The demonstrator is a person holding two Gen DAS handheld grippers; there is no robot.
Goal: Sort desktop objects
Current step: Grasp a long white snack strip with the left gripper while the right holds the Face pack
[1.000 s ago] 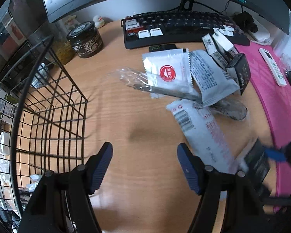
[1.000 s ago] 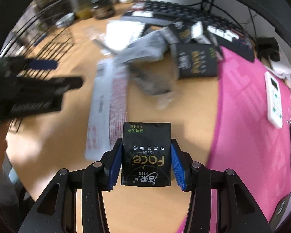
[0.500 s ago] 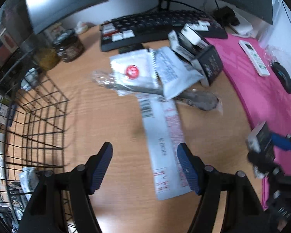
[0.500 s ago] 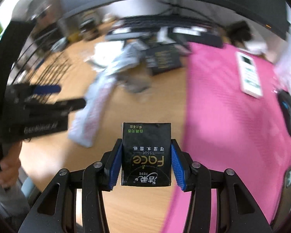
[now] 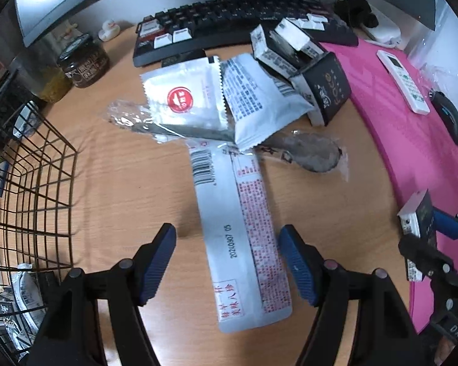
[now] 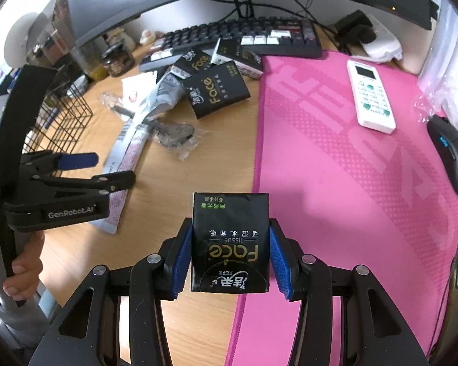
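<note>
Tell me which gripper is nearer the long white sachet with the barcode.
Left. The left gripper is open and straddles the long white sachet, one finger on each side. The right gripper is off to its right, over the pink mat's edge, shut on a black tissue pack.

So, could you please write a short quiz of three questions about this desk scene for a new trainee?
1. True or false: the right claw is shut on a black tissue pack.
2. What lies on the desk between the fingers of the open left claw? A) the white remote B) the long white sachet C) the dark jar
3. Fill in: the wire basket stands on the ___ side of the left wrist view.

Key: 1 true. 2 B, the long white sachet. 3 left.
</note>
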